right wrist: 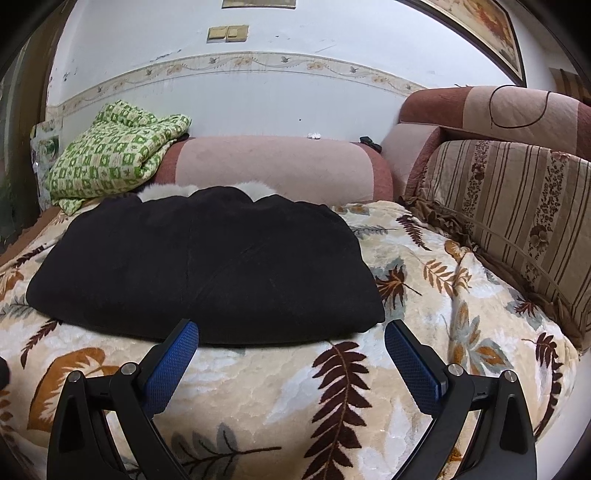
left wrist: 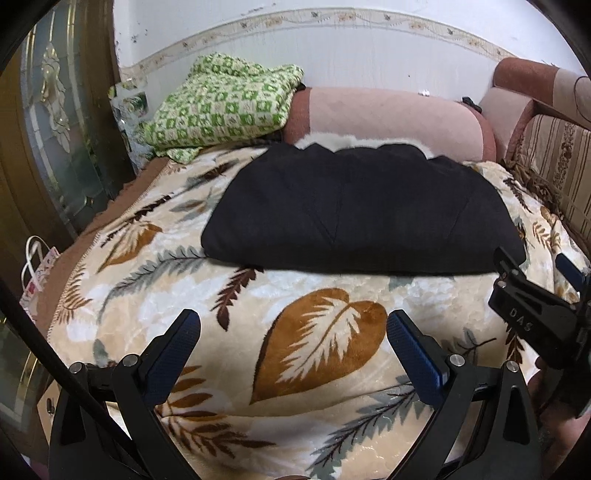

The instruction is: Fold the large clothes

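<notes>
The left gripper (left wrist: pixel 293 328) has its two blue-padded fingers spread wide apart and holds nothing; it hovers over the near part of a cream blanket (left wrist: pixel 325 295) printed with brown and grey leaves. The right gripper (right wrist: pixel 291 338) also has its fingers wide apart and empty, with its left fingertip (right wrist: pixel 186 330) close to the near edge of the garment; whether it touches cannot be told. In the left wrist view, the right gripper also shows at the right edge, near the garment's near right corner.

The black garment (right wrist: pixel 207 262), already folded into a thick rectangular bundle, lies flat in the middle of the blanket, just beyond both grippers. A strip of white fur trim (right wrist: pixel 166 190) peeks out along its far edge.

Behind the garment runs a pink sofa armrest (right wrist: pixel 277 162). On the far left, a crumpled green and white checked blanket (right wrist: pixel 114 147) rests against it. On the right stands a striped floral cushion (right wrist: pixel 517 206). A white wall with a flowered border strip (right wrist: pixel 258 59) rises behind everything, and a light switch (right wrist: pixel 227 33) is mounted high on it.
</notes>
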The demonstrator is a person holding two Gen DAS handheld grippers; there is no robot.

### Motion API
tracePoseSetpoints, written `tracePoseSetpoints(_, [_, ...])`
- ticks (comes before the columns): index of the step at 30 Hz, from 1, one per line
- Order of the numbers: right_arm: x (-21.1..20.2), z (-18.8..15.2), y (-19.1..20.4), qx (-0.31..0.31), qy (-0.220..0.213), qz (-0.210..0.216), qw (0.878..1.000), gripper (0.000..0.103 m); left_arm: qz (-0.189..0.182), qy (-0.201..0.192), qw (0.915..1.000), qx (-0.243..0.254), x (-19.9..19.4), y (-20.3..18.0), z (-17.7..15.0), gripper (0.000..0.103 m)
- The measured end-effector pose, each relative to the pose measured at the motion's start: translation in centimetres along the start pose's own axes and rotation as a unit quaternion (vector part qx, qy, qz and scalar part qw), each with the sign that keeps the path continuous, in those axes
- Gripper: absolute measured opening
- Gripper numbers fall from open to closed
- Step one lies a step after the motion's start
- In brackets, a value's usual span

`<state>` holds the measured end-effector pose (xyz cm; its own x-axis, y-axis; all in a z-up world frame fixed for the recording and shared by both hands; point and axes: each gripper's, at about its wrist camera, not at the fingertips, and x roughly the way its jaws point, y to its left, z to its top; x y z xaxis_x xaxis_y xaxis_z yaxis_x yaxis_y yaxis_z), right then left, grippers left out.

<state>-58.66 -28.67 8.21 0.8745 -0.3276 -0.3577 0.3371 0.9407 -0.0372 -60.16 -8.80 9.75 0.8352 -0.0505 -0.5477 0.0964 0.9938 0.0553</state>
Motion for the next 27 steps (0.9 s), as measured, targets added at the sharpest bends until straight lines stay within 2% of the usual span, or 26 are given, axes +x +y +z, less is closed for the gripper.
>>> tracePoseSetpoints(4, [-0.2,0.1,-0.4,0.003,-0.009,-0.006,1.0,0.102,-0.001,-0.003,1.0,0.001,-0.6,-0.3,0.5,0.1])
tracePoseSetpoints(11, [0.3,0.3,-1.2,0.023,0.01,0.009,1.0,0.102,0.0,-0.018,0.9998,0.01,1.2,-0.5,3.2,0.1])
tracePoseSetpoints(13, [0.6,1.1,-1.6,0.039,0.016,0.008,0.999,0.102,0.002,-0.028,0.9995,0.016,2.2,-0.5,4.4,0.1])
tracePoseSetpoints(15, [1.7,3.2,-2.1,0.066,0.035,0.01,0.997,0.102,-0.001,-0.028,0.9994,0.021,3.5,-0.6,5.5,0.101])
tracePoseSetpoints(17, [3.6,5.2,-2.6,0.094,0.054,0.022,0.994,0.102,-0.016,-0.022,0.9994,0.018,5.2,-0.7,6.9,0.101])
tracePoseSetpoints(19, [5.3,6.7,-2.7,0.119,0.053,0.009,0.992,0.102,-0.033,-0.017,0.9993,0.009,7.3,-0.8,8.6,0.101])
tracePoseSetpoints(22, [7.1,7.4,-1.9,0.114,0.031,-0.008,0.993,0.102,-0.05,-0.01,0.9987,0.002,9.9,-0.8,10.2,0.1])
tracePoseSetpoints(23, [7.3,6.8,-1.5,0.104,0.008,-0.014,0.994,0.102,-0.054,-0.011,0.9985,-0.001,10.6,-0.6,10.4,0.1])
tracePoseSetpoints(25, [7.4,5.7,-0.9,0.085,-0.006,-0.029,0.996,0.102,-0.058,-0.016,0.9981,-0.01,11.8,0.0,10.2,0.1])
tracePoseSetpoints(27, [7.5,5.2,-0.6,0.072,0.014,-0.001,0.997,0.102,-0.051,-0.008,0.9986,-0.012,12.8,0.6,9.5,0.1])
